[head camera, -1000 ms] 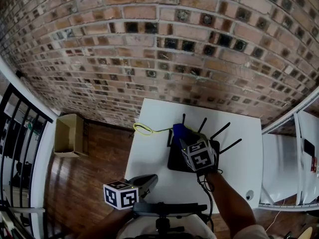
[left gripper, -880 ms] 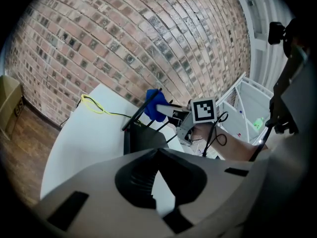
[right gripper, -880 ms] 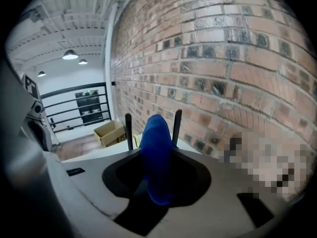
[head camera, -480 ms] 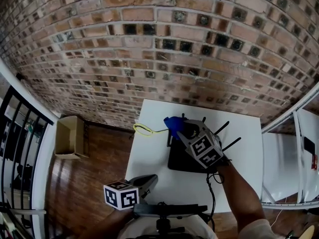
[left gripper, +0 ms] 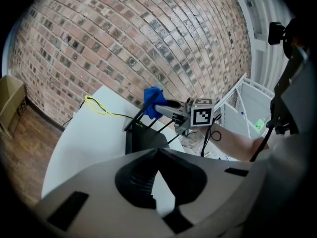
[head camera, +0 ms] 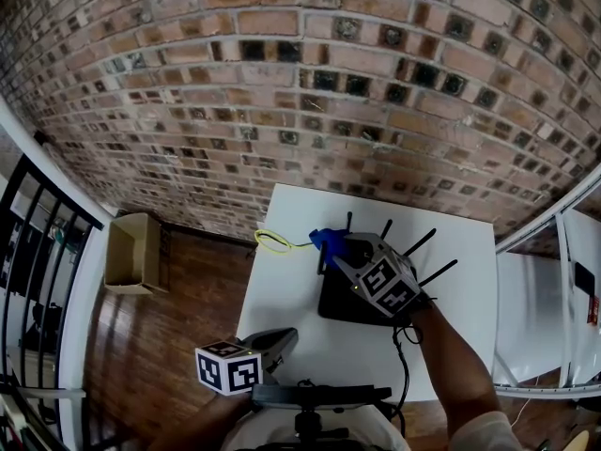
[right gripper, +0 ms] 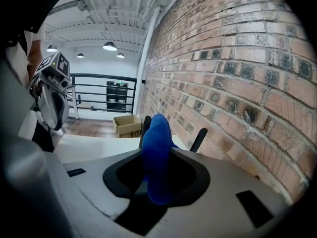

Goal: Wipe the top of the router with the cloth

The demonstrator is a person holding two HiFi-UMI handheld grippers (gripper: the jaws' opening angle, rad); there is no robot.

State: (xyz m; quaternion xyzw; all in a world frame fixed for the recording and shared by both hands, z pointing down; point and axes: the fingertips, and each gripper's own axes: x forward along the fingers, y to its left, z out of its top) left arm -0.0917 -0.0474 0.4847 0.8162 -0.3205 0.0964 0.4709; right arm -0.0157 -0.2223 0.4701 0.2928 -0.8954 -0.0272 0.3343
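Right hand-held gripper (head camera: 346, 247), head view: clamps the blue cloth (head camera: 324, 239) over the rear left corner of the black router (head camera: 334, 301), right among the upright antennas (head camera: 420, 243). Router on a white surface (head camera: 300, 332), with a yellow cable (head camera: 272, 243) looping off near the cloth. Left hand-held gripper (head camera: 279, 338) at the near edge, well apart from the router, bracing nothing.

Left gripper view: jaws together, nothing between them. Shows the cloth (left gripper: 151, 102) up at antenna height, seemingly lifted off the router (left gripper: 143, 139) top; cannot tell for certain. Most of the black top apparently not under the cloth.

Right gripper view: jaws pinched on the cloth (right gripper: 157, 152), a thick fold bulging forward. One antenna (right gripper: 199, 139) just beside the fold, another directly behind it.

Probable trouble from here:
- Could snag the cloth on an antenna during a sweep and bend or tip it.
- Could shove the light, unbraced router across the surface and drag the cable along.
- Could lose the fold from the jaws if pressed down hard.
- Might wipe only the rear corner and miss the front if kept this far back.
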